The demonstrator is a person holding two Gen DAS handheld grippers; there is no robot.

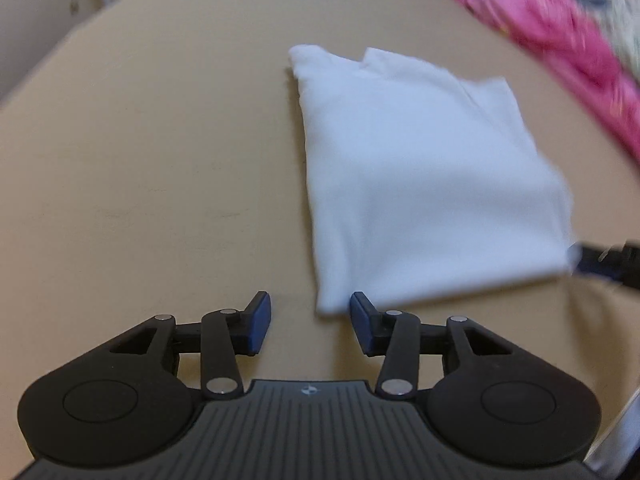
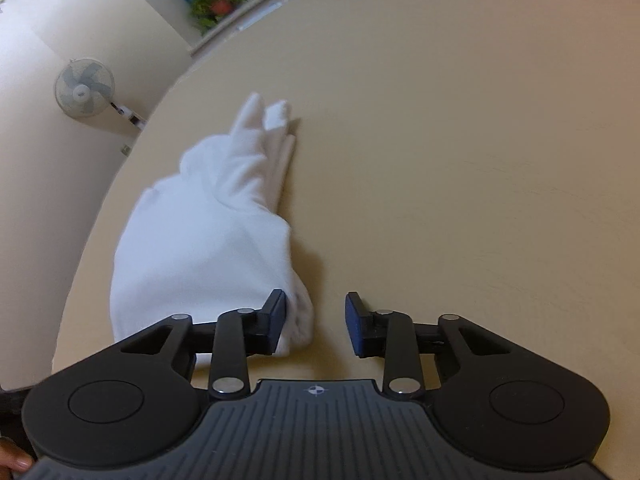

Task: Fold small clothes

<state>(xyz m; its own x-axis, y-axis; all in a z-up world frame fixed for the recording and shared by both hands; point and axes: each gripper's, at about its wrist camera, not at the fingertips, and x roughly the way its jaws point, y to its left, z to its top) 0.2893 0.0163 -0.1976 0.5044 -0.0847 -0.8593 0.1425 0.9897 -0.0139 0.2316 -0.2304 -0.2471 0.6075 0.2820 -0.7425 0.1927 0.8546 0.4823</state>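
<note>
A white garment [image 1: 420, 184] lies folded into a rough rectangle on the beige table [image 1: 140, 160]. My left gripper [image 1: 310, 322] is open, just in front of the garment's near left corner, with the corner lying between its fingertips. In the right wrist view the same white garment [image 2: 208, 232] stretches away along the table's left edge. My right gripper [image 2: 316, 322] is open, its left finger [image 2: 276, 316] against the garment's near end. The right gripper also shows in the left wrist view [image 1: 608, 260] at the garment's right corner.
A pink garment [image 1: 560, 40] lies blurred at the table's far right. Beyond the table [image 2: 440, 120] are a wall fan [image 2: 85, 89] and a potted plant [image 2: 216, 2]. The table edge runs close along the garment's left side in the right wrist view.
</note>
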